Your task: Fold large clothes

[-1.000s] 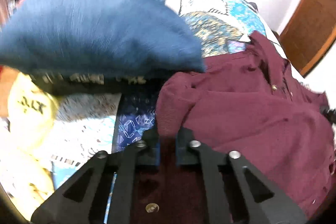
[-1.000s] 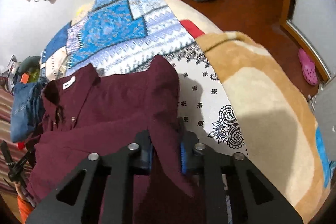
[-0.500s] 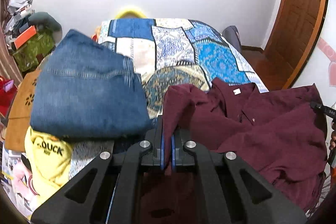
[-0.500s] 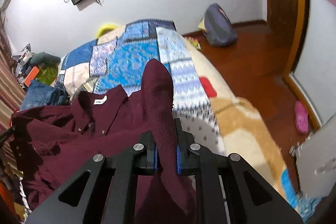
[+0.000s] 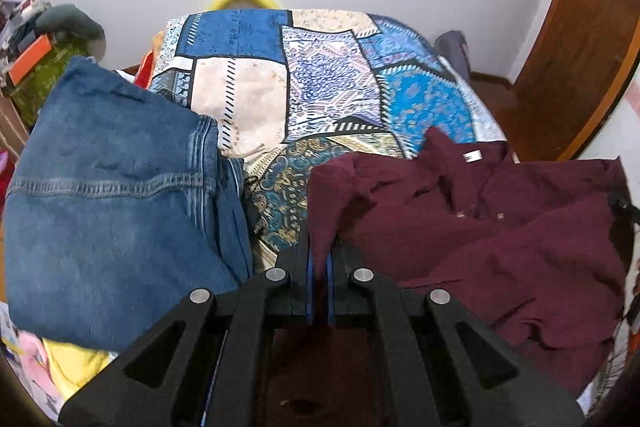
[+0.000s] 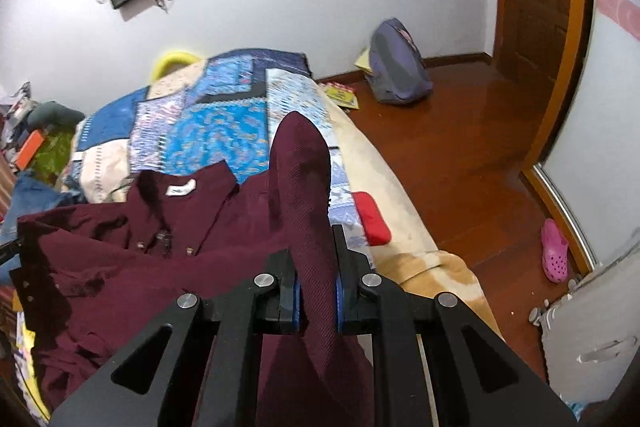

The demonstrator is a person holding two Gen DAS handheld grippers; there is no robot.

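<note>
A maroon button-up shirt [image 5: 500, 227] hangs bunched above the patchwork bedspread [image 5: 320, 75], collar and white label facing the far wall. My left gripper [image 5: 319, 263] is shut on a fold at the shirt's left edge. In the right wrist view the same maroon shirt [image 6: 132, 251] spreads to the left, and my right gripper [image 6: 316, 267] is shut on a thick fold of it that stands up between the jaws. Both grippers hold the cloth lifted off the bed.
Folded blue jeans [image 5: 112, 199] lie on a pile at the left, over a yellow garment [image 5: 76, 363]. A beige blanket [image 6: 384, 187] covers the bed's right side. On the wooden floor [image 6: 472, 155] sit a purple backpack [image 6: 396, 67] and a pink shoe [image 6: 554, 251]. A wooden door [image 5: 576, 59] stands right.
Both grippers have risen with the shirt, which now hangs off the bed instead of lying on it. The views have tilted up toward the far wall.
</note>
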